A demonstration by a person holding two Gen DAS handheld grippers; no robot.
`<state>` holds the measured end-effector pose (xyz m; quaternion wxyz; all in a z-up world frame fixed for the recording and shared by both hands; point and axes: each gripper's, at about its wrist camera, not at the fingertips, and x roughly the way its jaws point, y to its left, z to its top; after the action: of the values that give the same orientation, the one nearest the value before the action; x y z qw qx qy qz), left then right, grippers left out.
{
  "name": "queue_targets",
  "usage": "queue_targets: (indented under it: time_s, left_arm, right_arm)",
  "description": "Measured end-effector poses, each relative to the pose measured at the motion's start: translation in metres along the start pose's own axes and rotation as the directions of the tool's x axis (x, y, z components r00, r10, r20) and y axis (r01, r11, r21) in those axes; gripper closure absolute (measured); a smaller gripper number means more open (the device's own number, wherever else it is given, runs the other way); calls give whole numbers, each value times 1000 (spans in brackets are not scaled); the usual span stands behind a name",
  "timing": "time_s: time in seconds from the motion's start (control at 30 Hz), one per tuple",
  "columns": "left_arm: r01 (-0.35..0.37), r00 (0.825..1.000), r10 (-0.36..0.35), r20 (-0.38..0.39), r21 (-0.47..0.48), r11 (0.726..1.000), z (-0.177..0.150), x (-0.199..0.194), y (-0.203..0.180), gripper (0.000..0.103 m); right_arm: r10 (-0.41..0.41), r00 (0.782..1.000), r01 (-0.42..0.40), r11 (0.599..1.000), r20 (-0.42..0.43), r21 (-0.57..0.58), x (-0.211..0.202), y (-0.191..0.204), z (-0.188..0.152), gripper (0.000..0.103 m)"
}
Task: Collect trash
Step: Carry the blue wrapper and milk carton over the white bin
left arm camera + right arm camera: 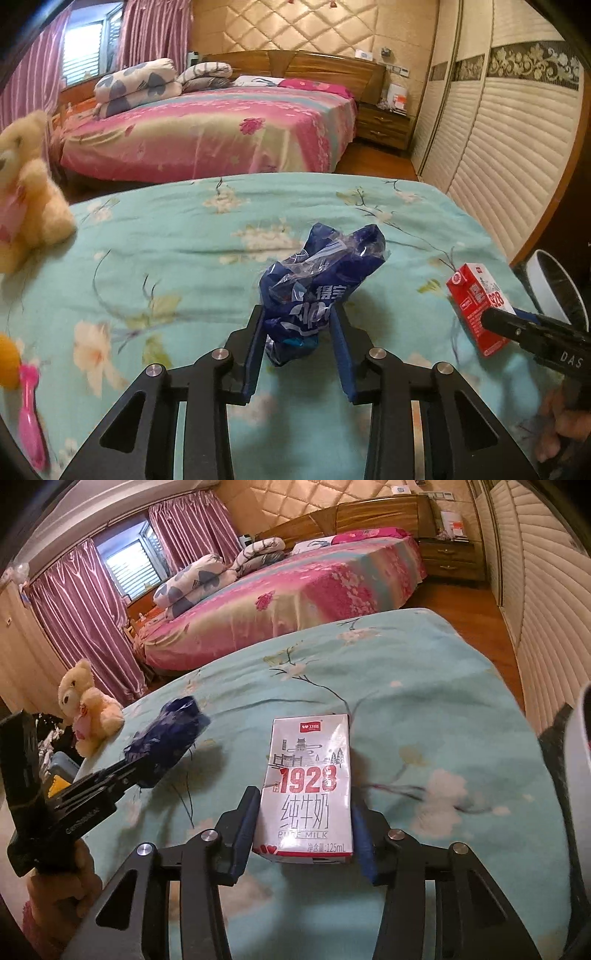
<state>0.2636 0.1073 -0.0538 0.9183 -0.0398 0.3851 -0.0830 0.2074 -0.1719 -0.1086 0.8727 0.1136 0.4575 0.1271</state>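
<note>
Both claws loaded: left claw [299,332] pinches the blue wrapper [317,288], right claw [303,827] clamps the milk carton [308,790].
Keep your squeeze steady; carry both toward the white bin [554,288] at three o'clock.

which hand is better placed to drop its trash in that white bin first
Right, probably. The right tool grips the milk carton, and the white bin shows at that side. The left tool, gripping the blue wrapper, sits farther from it.

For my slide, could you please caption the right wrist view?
Right gripper grips a milk carton above the bed.
</note>
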Motion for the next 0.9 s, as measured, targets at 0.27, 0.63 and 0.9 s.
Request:
queue_targets:
  time_s: [0.27,0.63,0.9]
  left_arm:
    - [29,1000,-29,-6,-44,999,-24,-27,-12,70]
    - [116,993,-116,-28,2,993,-39,-43,-59,70]
    - [201,979,-200,-32,51,978,-44,-48,-105,70]
  right_arm:
    - [18,999,-19,999,31,37,-27,-12,-16,56]
    - [18,996,-26,996,89,87,-63,-33,-29,56]
    - [-21,990,4,992,136,122,-96,-56,-36,56]
